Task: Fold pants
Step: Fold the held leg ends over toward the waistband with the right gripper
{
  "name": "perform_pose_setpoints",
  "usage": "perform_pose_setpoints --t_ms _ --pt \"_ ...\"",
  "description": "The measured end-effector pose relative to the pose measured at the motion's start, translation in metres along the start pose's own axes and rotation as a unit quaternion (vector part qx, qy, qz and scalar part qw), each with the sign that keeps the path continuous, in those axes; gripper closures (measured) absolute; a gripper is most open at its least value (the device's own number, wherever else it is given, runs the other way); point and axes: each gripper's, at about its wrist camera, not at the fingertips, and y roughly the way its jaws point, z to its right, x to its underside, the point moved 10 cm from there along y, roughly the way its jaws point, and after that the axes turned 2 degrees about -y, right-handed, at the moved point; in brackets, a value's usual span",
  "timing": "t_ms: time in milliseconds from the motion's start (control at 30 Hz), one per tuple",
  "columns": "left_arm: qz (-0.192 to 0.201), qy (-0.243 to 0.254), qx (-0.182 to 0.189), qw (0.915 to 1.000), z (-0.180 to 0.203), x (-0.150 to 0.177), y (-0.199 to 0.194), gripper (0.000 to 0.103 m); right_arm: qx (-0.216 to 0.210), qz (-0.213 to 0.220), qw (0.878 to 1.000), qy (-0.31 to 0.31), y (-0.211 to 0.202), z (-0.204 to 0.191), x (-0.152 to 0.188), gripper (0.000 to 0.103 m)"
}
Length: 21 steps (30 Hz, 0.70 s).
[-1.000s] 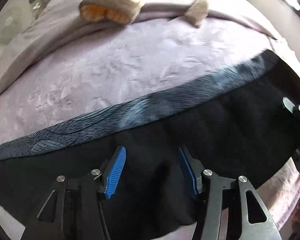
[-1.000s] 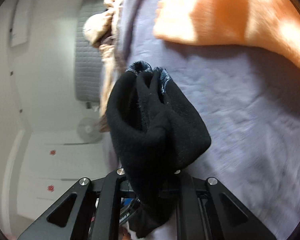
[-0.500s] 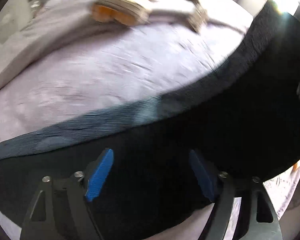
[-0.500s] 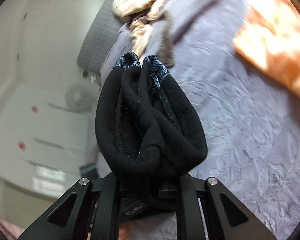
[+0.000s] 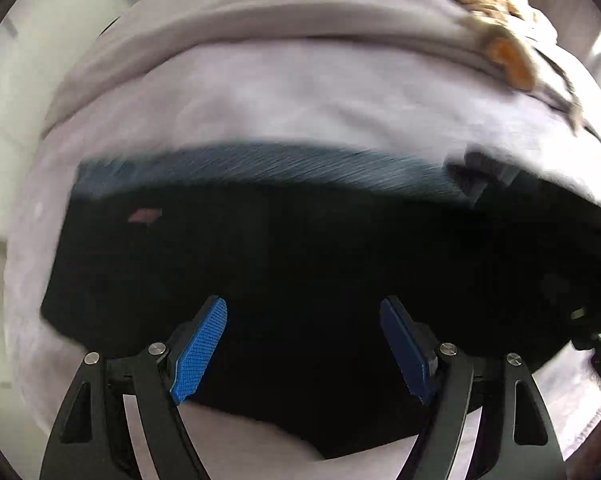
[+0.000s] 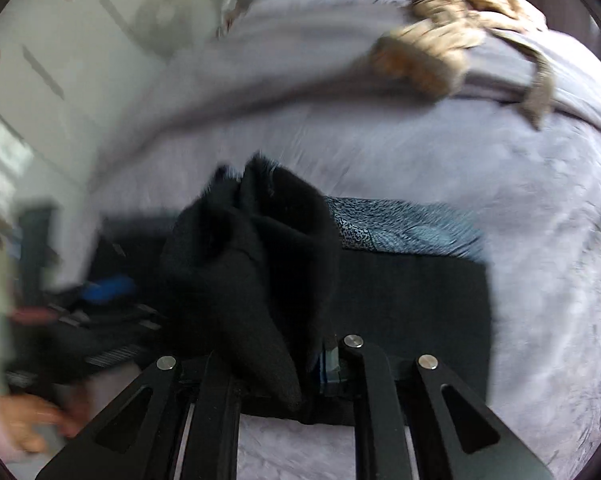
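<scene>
Black pants [image 5: 300, 256] with a blue-grey patterned edge [image 5: 260, 168] lie flat across the lilac bedspread [image 5: 300, 92]. My left gripper [image 5: 302, 304] hovers over them, open, its blue pads [image 5: 200, 348] wide apart with nothing between them. In the right wrist view, a bunched end of the pants [image 6: 252, 272] sticks up between the fingers of my right gripper [image 6: 284, 364]. Its jaws are opening slightly with the cloth still caught in them. The flat part of the pants [image 6: 412, 300] lies beneath. The left gripper [image 6: 108, 286] shows blurred at the left, above a hand [image 6: 24, 420].
A tan garment with orange lining [image 5: 500, 48] [image 6: 432, 52] lies at the far side of the bed. The bed's edge drops off at the left, with pale floor and cupboards [image 6: 40, 60] beyond. Bare bedspread [image 6: 540, 240] stretches to the right of the pants.
The left jaws have spread wider and the left gripper has slid sideways along the pants. The right gripper rolled and carried the bunched end over the flat part of the pants.
</scene>
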Motion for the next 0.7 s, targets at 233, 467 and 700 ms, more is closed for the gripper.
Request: perform_pose_setpoints --t_ms 233,467,700 --pt "-0.007 -0.021 -0.006 0.9997 -0.056 0.015 -0.005 0.023 0.190 -0.045 0.968 -0.156 0.042 -0.053 0.034 0.068" --pt "-0.003 0.022 0.062 0.9978 -0.030 0.005 -0.025 0.023 0.102 -0.003 0.974 -0.201 -0.021 -0.085 0.034 0.048" --pt "-0.043 0.030 0.170 0.9841 0.044 0.003 -0.039 0.023 -0.130 -0.053 0.959 0.245 -0.028 0.018 0.065 0.048"
